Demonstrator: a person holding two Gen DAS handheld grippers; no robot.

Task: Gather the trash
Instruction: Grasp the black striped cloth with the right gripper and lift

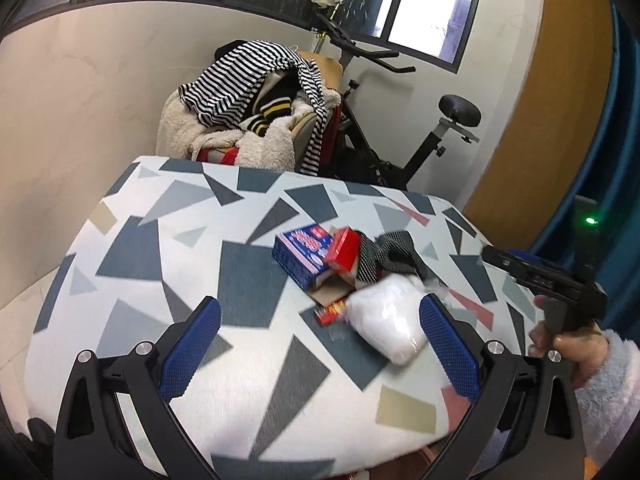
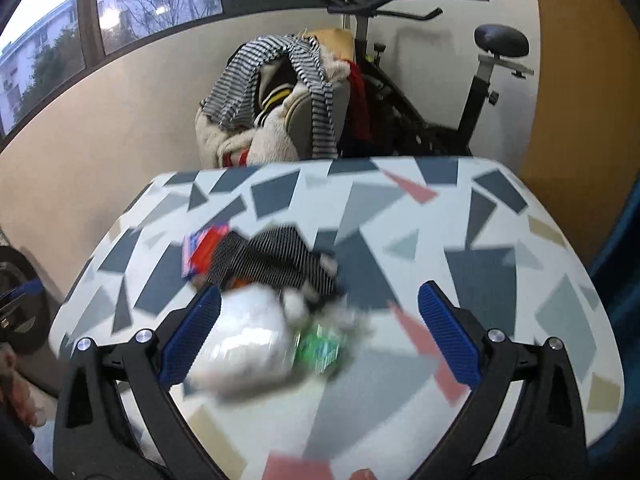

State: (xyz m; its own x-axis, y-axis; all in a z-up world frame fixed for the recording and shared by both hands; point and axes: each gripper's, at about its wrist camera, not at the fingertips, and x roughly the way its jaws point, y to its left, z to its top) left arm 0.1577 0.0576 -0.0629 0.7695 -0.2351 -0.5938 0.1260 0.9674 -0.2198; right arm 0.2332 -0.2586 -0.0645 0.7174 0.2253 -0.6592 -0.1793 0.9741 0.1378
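Observation:
A pile of trash lies on the patterned table (image 1: 192, 368): a blue carton (image 1: 302, 254), a red box (image 1: 343, 250), a black-and-white patterned wrapper (image 1: 390, 256), a white plastic bag (image 1: 386, 318) and a small red packet (image 1: 330, 314). My left gripper (image 1: 320, 344) is open and empty, just short of the pile. My right gripper (image 2: 320, 336) is open and empty, with the white bag (image 2: 244, 344) by its left finger and a green packet (image 2: 320, 348) between the fingers. The wrapper (image 2: 276, 260) lies beyond. The right view is blurred.
A chair heaped with striped and fleece clothes (image 1: 256, 108) stands behind the table. An exercise bike (image 1: 400, 132) is beside it. A wooden panel (image 1: 560, 120) and blue curtain (image 1: 624, 160) are on the right. The right gripper's body (image 1: 548, 280) shows at the table's right edge.

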